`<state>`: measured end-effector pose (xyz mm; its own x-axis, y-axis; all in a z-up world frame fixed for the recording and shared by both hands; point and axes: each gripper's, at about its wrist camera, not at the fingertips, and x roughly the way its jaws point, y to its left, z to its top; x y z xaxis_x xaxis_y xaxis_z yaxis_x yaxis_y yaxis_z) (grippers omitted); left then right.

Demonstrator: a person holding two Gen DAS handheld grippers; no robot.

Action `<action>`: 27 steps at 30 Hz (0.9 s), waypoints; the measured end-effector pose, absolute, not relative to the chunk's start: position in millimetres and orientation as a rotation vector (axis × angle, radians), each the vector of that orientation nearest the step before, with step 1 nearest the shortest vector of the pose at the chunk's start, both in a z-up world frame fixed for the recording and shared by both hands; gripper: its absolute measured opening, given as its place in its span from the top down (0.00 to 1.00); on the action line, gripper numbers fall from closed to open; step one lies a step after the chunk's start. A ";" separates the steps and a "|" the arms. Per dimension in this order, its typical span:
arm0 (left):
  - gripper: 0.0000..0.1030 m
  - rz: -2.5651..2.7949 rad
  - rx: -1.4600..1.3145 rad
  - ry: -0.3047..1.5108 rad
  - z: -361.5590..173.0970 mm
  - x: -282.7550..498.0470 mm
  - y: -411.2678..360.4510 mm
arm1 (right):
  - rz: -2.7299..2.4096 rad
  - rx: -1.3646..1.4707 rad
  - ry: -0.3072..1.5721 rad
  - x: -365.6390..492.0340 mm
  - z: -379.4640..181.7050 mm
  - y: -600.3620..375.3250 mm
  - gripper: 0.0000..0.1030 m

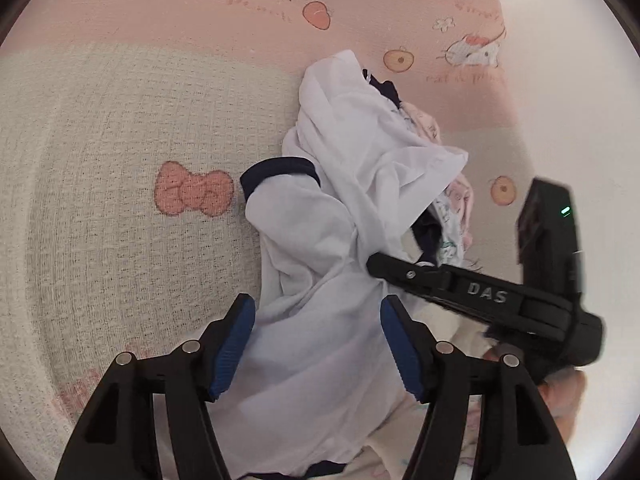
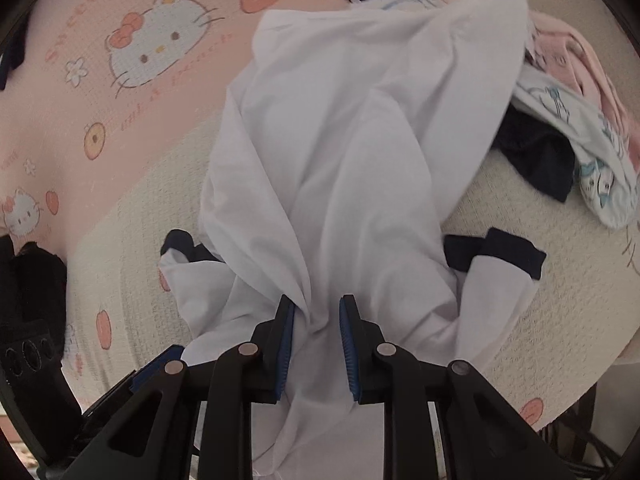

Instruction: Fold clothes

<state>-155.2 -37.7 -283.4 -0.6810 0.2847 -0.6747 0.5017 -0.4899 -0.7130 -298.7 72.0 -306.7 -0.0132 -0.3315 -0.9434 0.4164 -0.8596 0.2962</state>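
A crumpled white shirt [image 1: 340, 184] with navy cuffs [image 1: 280, 168] lies on a cream knit blanket [image 1: 100, 200]. My left gripper [image 1: 318, 344] stands open over the shirt's near part. Cloth lies loose between its blue pads [image 1: 236, 344] and is not pinched. My right gripper [image 1: 374, 266] reaches in from the right and points steeply down at the shirt. In the right wrist view, the right gripper [image 2: 317, 340] is shut on a gathered bunch of the white shirt [image 2: 340, 140]. Folds run out from the pinch, and a navy cuff [image 2: 496, 252] lies on either side.
A pile of other clothes lies past the shirt: a pink garment [image 2: 572, 52], a white printed one [image 2: 600, 168] and a navy one [image 2: 532, 160]. A pink cartoon-cat bedcover [image 2: 160, 40] lies beyond the blanket. A hand [image 1: 560, 396] holds the right gripper.
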 end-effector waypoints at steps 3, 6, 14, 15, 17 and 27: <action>0.39 -2.303 1.179 1.477 -280.9 -155.2 -45.5 | -1.923 1.777 0.101 -298.7 -310.6 68.6 0.80; 0.39 -2.300 1.184 1.424 -275.4 -160.8 -52.9 | -1.930 1.792 0.146 -297.1 -313.3 67.1 0.80; 0.39 -2.313 1.216 1.439 -279.5 -189.7 -66.7 | -1.937 1.827 0.149 -297.9 -318.7 74.2 0.80; 0.39 -2.317 1.222 1.452 -281.8 -193.2 -67.0 | -1.932 1.833 0.134 -298.7 -319.5 75.9 0.80; 0.39 -2.312 1.231 1.450 -285.5 -197.4 -64.5 | -1.923 1.843 0.106 -300.2 -321.6 78.5 0.80; 0.79 -2.336 1.153 1.302 -279.7 -201.1 -52.6 | -1.913 1.856 0.087 -299.7 -324.1 81.2 0.78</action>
<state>-201.1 -52.6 -279.7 -0.6645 0.1667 -0.7285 0.5320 -0.5790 -0.6178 -299.7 81.2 -324.1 0.0253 -0.2852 -0.9581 0.3708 -0.8874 0.2740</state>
